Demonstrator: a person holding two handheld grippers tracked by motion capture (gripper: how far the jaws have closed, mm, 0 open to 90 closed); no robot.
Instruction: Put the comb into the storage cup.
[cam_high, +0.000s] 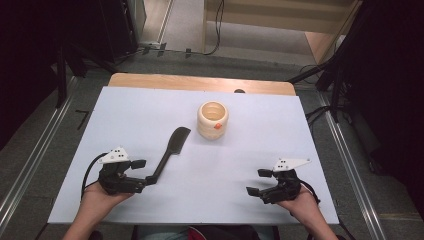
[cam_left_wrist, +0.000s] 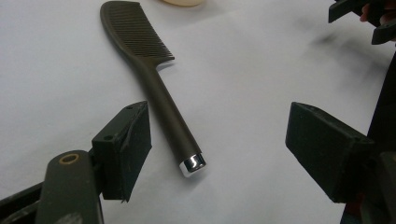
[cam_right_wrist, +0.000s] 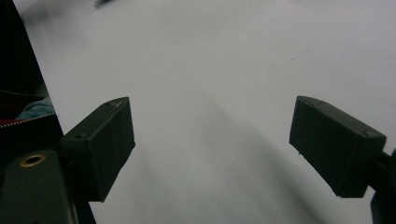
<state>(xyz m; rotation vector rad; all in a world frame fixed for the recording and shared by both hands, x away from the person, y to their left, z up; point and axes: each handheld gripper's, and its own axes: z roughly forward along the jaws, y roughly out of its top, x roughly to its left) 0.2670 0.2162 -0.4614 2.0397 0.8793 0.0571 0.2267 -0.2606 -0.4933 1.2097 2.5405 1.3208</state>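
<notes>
In the high view, the white worktop (cam_high: 150, 115) carries two things. A black comb (cam_high: 170, 152) lies a little left of the middle, with its teeth end pointing toward about 1 o'clock and its handle end toward about 7 o'clock. A pale wooden cup (cam_high: 212, 120) with a small orange mark on its side stands upright near the comb's teeth end, at about 2 o'clock from it, not touching it. The left hand-held gripper (cam_high: 141, 172) is at the near left of the worktop, held by the person's left hand (cam_high: 102, 195); its jaws stand wide apart, and the handle end of the comb lies just at them. I cannot tell here whether a jaw touches it. The right hand-held gripper (cam_high: 259, 182) is at the near right, at about 3 o'clock from the left one and well apart from the comb and cup. Its jaws are also spread, with nothing between them.

In the left gripper view, the comb (cam_left_wrist: 159, 98) lies on the worktop between the two black jaws, closer to the left jaw. Its shiny silver cap points to about 5 o'clock and its teeth to 11 o'clock. Neither pad presses on it. The edge of the cup (cam_left_wrist: 182, 2) is at 12 o'clock.

In the right gripper view, the jaws stand far apart over bare white worktop (cam_right_wrist: 224, 93), holding nothing.
</notes>
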